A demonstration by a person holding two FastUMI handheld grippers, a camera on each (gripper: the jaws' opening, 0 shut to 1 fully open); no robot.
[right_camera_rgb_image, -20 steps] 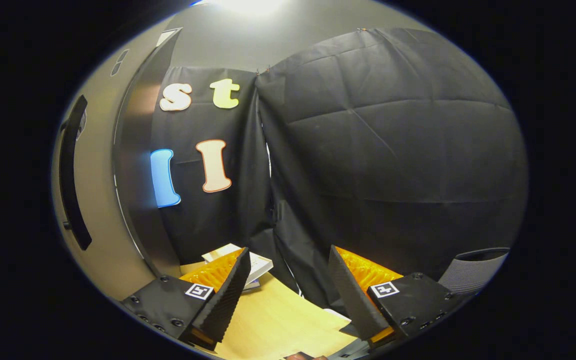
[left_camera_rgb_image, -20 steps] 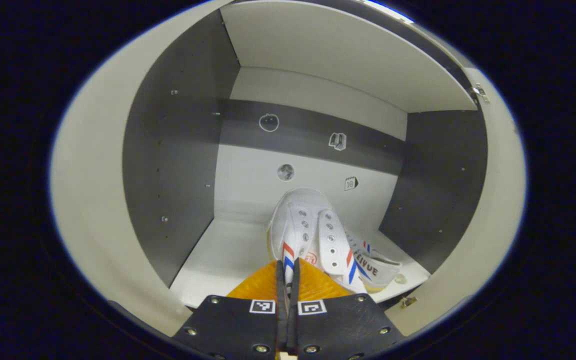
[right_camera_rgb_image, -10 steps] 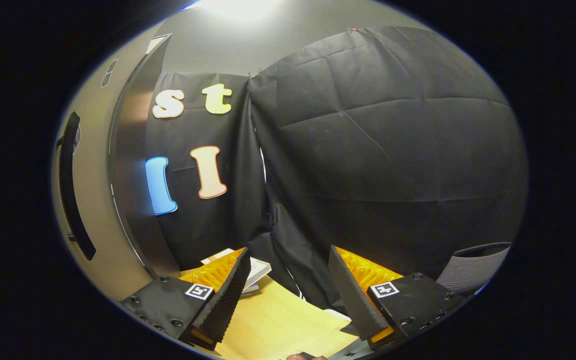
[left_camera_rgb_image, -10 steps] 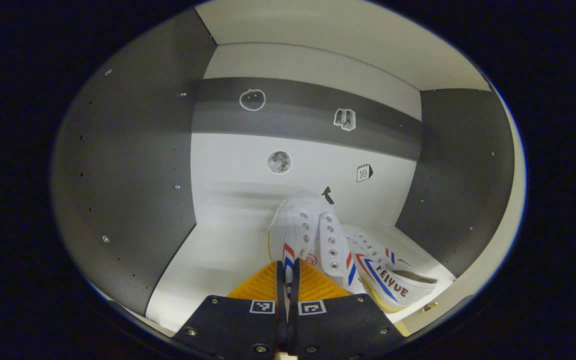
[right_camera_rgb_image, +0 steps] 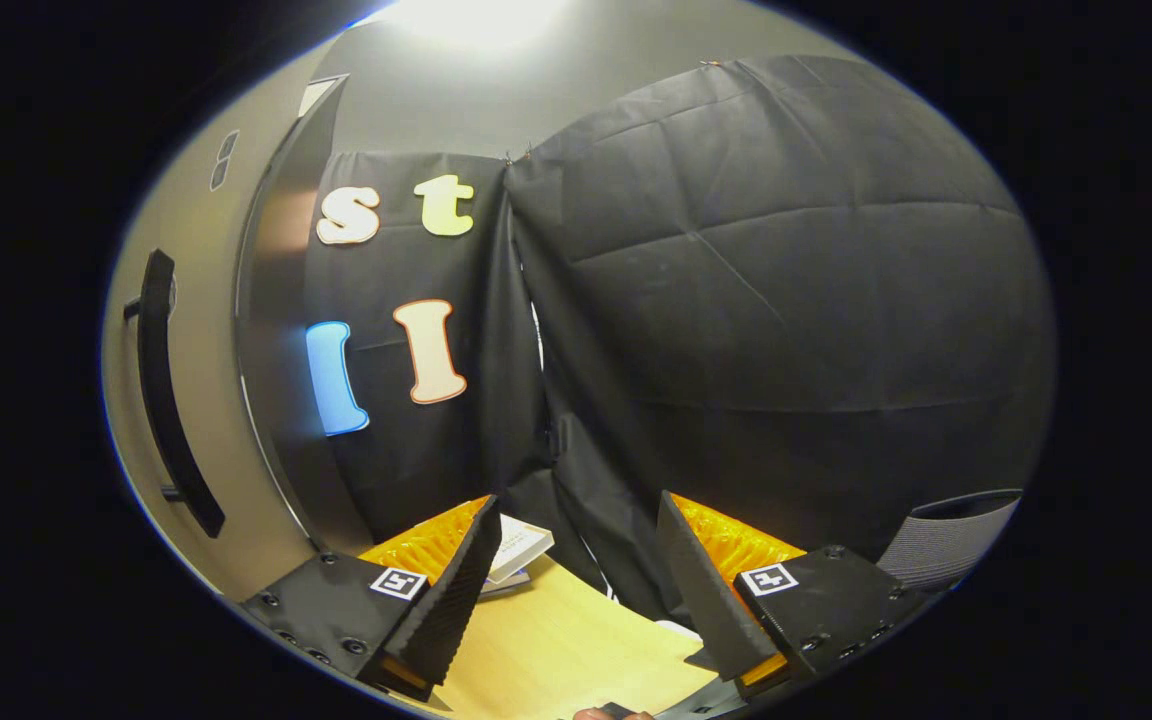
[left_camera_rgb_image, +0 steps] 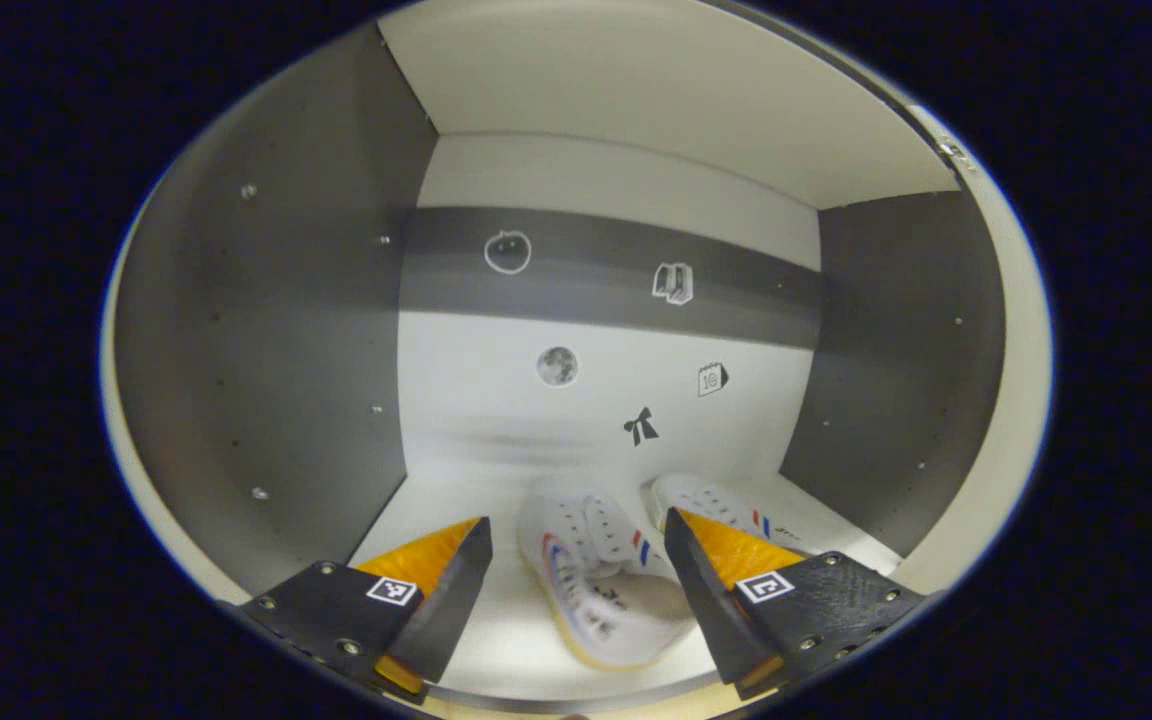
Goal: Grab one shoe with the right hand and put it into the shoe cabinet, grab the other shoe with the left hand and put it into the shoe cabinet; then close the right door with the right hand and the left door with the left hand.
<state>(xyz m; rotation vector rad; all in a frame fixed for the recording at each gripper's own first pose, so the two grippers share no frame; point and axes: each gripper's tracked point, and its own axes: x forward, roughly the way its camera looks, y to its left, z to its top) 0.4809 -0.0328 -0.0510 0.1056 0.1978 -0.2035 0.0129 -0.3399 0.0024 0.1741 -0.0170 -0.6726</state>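
Two white canvas sneakers lie on the floor of the shoe cabinet (left_camera_rgb_image: pixel 266 330), seen in the left gripper view. The left gripper (left_camera_rgb_image: pixel 576 570) has its fingers spread wide apart, holding nothing. The nearer sneaker (left_camera_rgb_image: pixel 596 585) sits between the two fingers, touching neither, its toe pointing away toward the cabinet's back panel and its red and blue side stripes facing up. The second sneaker (left_camera_rgb_image: pixel 726 505) lies just beyond the right-hand finger, partly hidden behind it, close beside the first; whether the two touch cannot be told. Ahead of the fingers the pale back panel carries a dark band and several small stickers (left_camera_rgb_image: pixel 641 427). Grey side walls rise on either side of the fingers, and a pale shelf closes the compartment above.

In the right gripper view, the right gripper (right_camera_rgb_image: pixel 571 590) also has its fingers parted and empty. Below and between them runs a light wooden tabletop (right_camera_rgb_image: pixel 556 660). A white box (right_camera_rgb_image: pixel 519 545) rests on it just past the left-hand finger. Well to the left of that finger stands the open cabinet door (right_camera_rgb_image: pixel 196 400), beige, with a long black handle (right_camera_rgb_image: pixel 171 400). Black cloth hangs ahead of the fingers. A grey ribbed object (right_camera_rgb_image: pixel 946 545) shows beyond the right-hand finger.
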